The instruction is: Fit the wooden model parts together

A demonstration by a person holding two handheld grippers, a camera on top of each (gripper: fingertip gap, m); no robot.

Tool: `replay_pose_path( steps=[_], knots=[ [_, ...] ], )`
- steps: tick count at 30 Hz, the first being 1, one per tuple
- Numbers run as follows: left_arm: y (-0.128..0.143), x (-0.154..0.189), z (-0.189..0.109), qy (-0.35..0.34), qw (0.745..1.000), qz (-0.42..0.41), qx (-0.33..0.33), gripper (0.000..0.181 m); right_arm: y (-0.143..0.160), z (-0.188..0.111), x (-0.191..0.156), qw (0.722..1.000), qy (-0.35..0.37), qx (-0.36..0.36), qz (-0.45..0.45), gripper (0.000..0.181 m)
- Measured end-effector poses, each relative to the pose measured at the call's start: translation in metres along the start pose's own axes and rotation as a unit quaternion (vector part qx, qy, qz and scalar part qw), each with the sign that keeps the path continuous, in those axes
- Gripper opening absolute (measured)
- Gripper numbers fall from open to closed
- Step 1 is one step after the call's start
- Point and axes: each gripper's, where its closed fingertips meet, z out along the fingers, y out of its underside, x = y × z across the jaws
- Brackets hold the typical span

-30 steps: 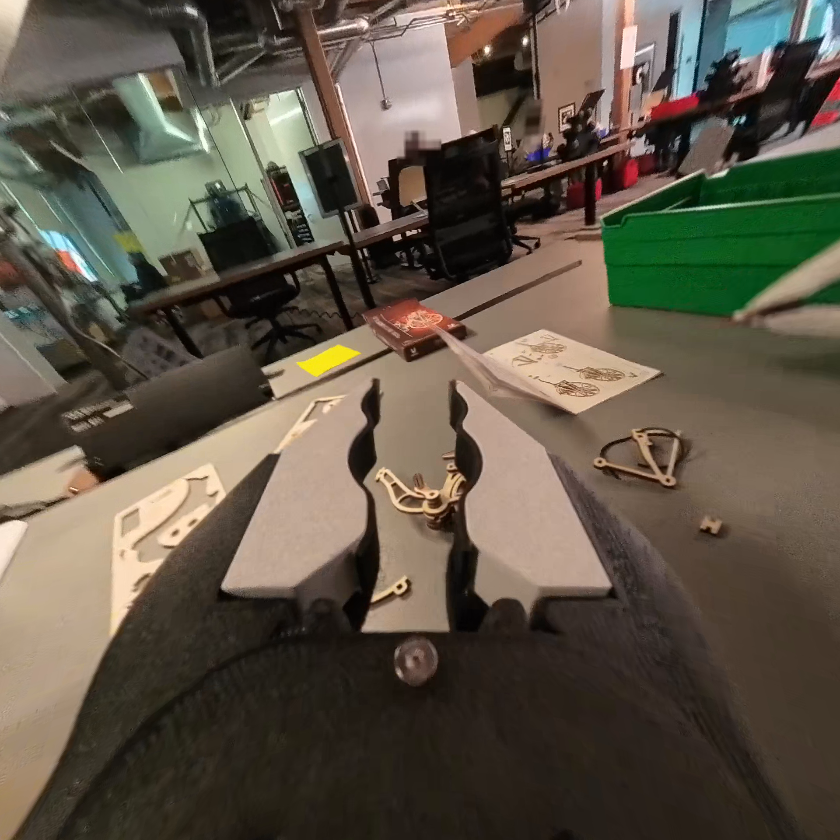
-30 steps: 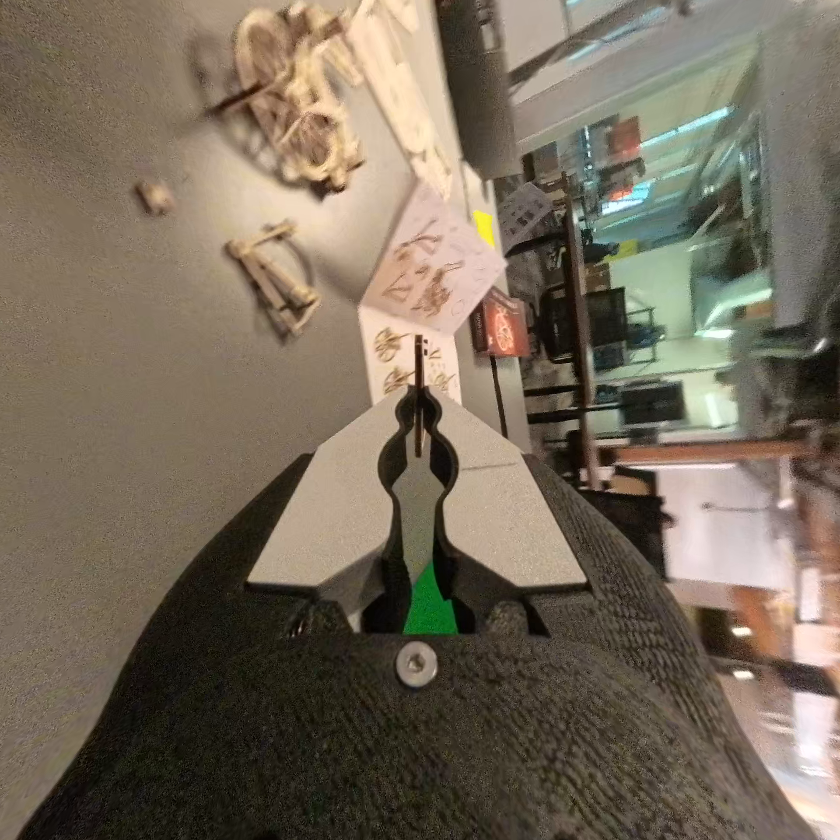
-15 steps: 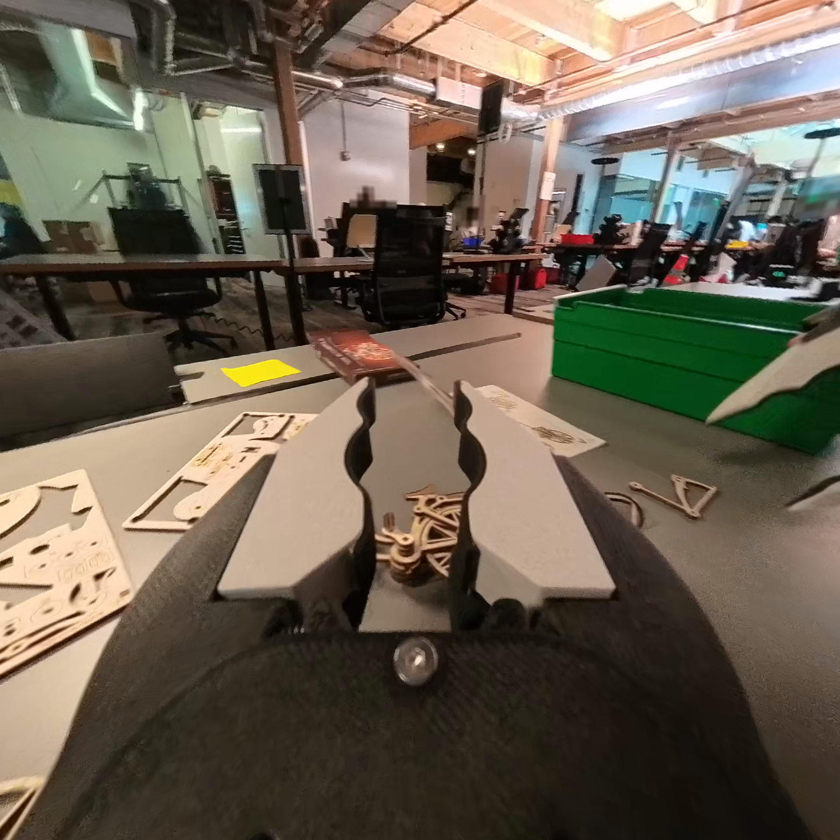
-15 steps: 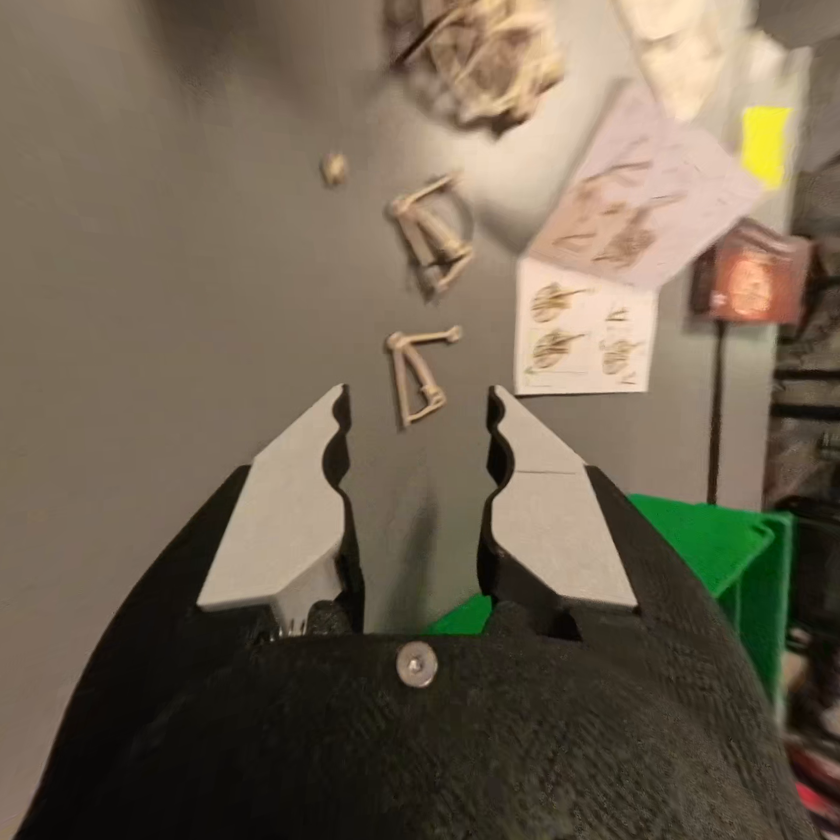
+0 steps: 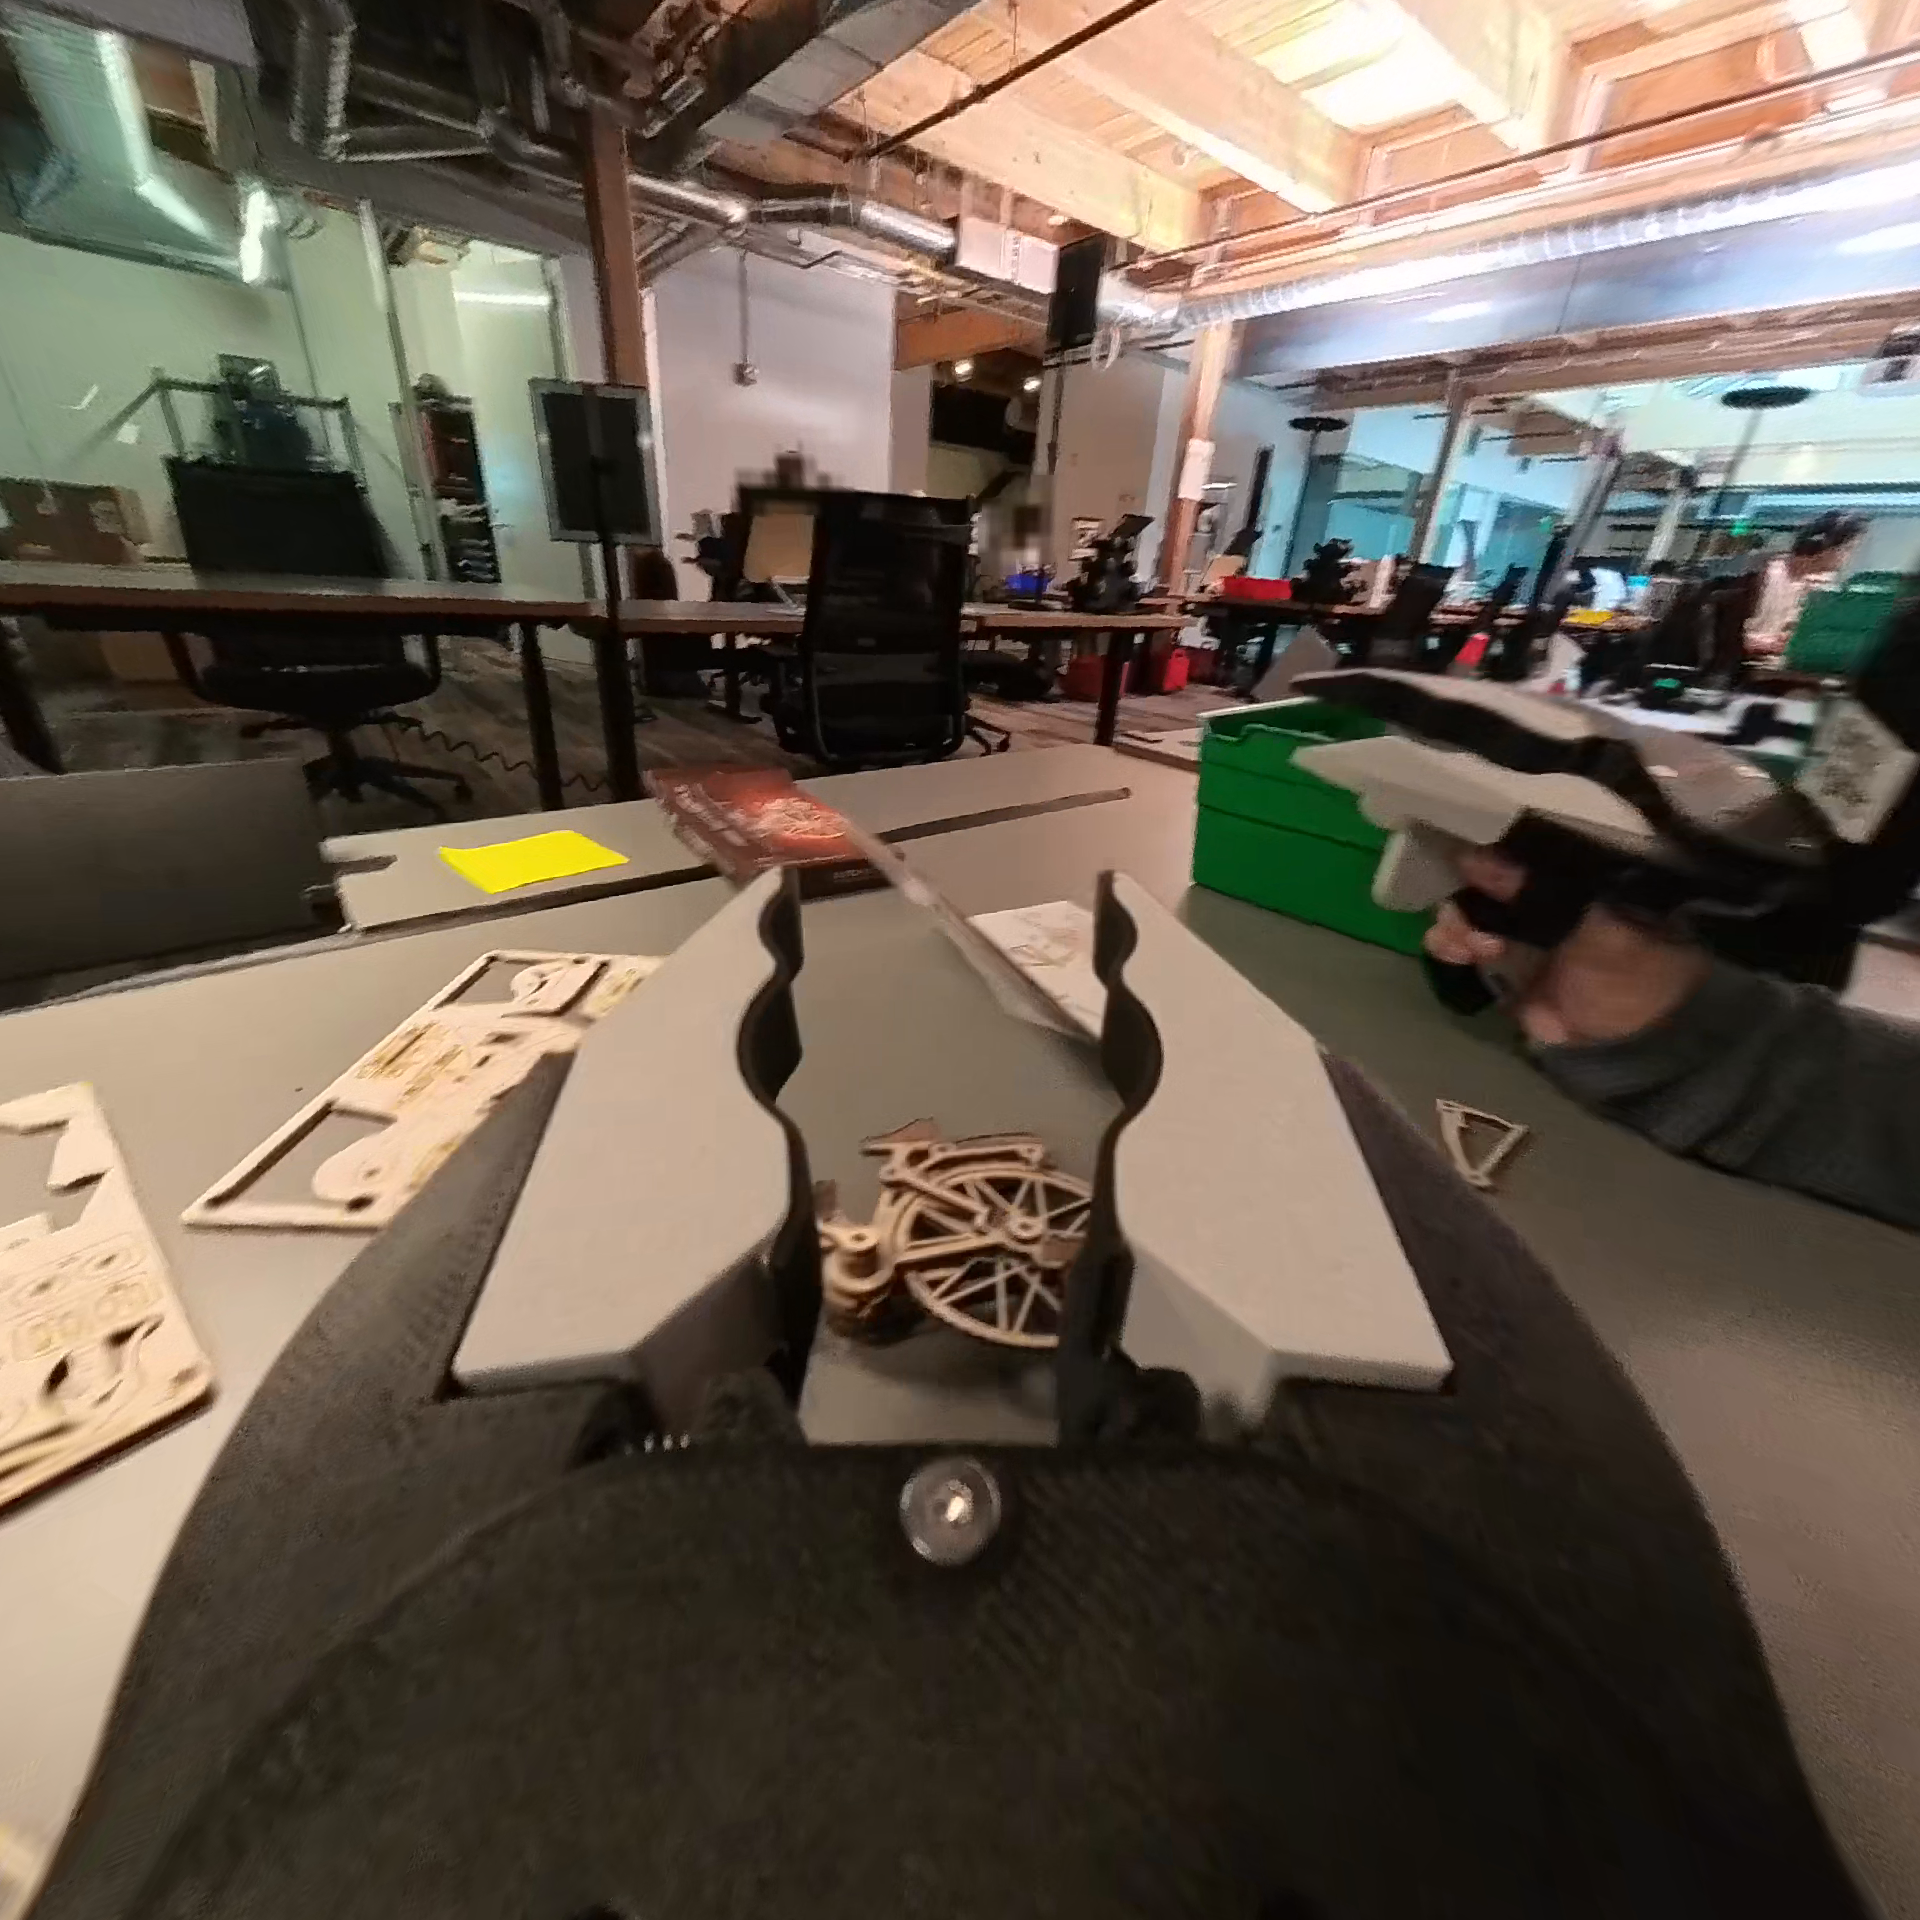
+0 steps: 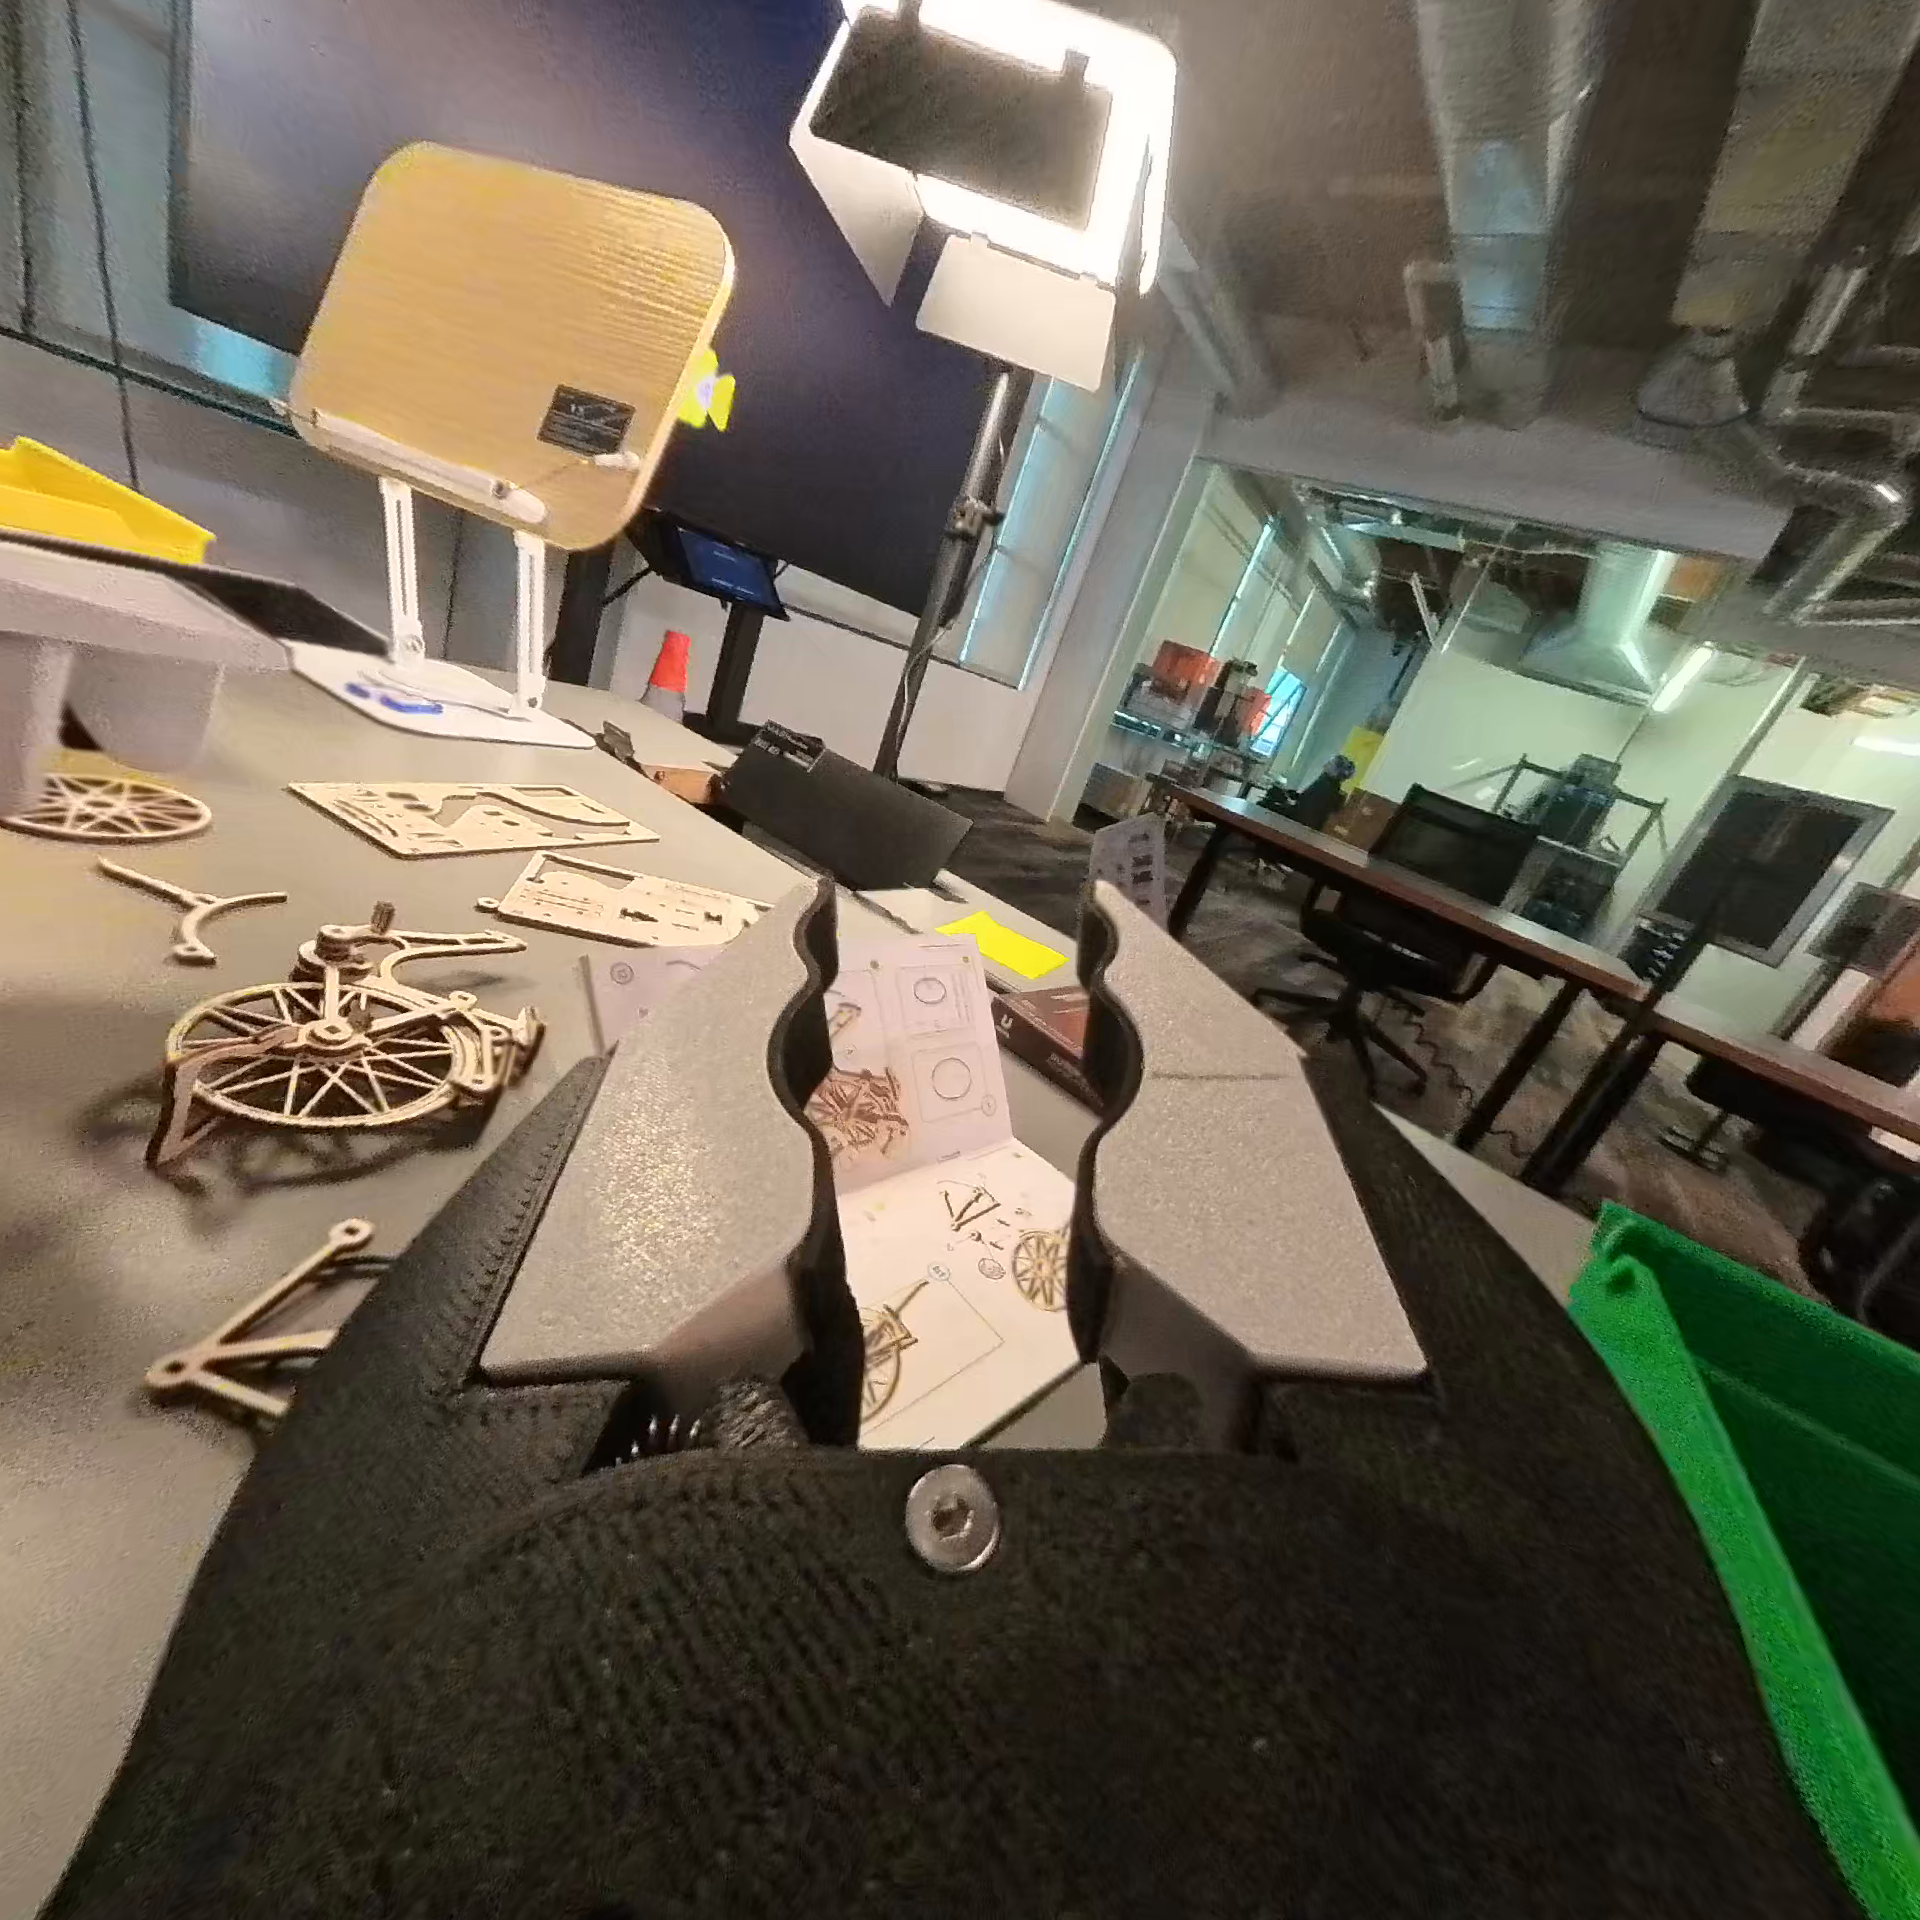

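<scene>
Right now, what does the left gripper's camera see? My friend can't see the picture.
The open left gripper frames a partly built wooden bicycle model lying on the grey table. Punched-out wooden part sheets lie to its left; the right gripper hovers before a green bin.

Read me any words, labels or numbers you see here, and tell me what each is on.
Dark red box: print blurred, unreadable.
Instruction sheet: print too small.
Black label on the tan panel: too small.
Wooden part sheet: markings too small.
</scene>
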Motion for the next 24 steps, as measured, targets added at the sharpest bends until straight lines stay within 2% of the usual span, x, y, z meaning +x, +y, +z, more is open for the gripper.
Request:
replay_pose_path(
  steps=[3, 6, 8, 13, 19, 24],
  knots=[
    [-0.001, 0.042, 0.008, 0.067, 0.996, 0.049, 0.011, 0.060, 0.001, 0.003, 0.002, 1.000, -0.002, 0.009, 0.005, 0.043],
    [0.008, 0.096, 0.018, 0.142, 0.982, 0.125, 0.012, 0.069, 0.003, 0.005, 0.005, 1.000, -0.004, 0.012, 0.003, 0.043],
    [0.009, 0.119, 0.023, 0.180, 0.972, 0.152, 0.026, 0.067, 0.004, 0.005, 0.007, 1.000, -0.007, 0.013, -0.004, 0.042],
    [0.016, 0.136, 0.036, 0.235, 0.964, 0.122, 0.014, 0.059, 0.011, 0.006, 0.024, 1.000, 0.019, 0.004, 0.014, 0.039],
    [0.022, 0.142, 0.031, 0.272, 0.955, 0.118, 0.001, 0.048, 0.013, 0.008, 0.025, 0.999, 0.033, -0.003, -0.011, 0.035],
    [0.030, 0.155, 0.024, 0.318, 0.941, 0.118, -0.016, 0.022, 0.017, 0.012, 0.021, 0.999, 0.021, -0.012, -0.023, 0.032]
  ],
)
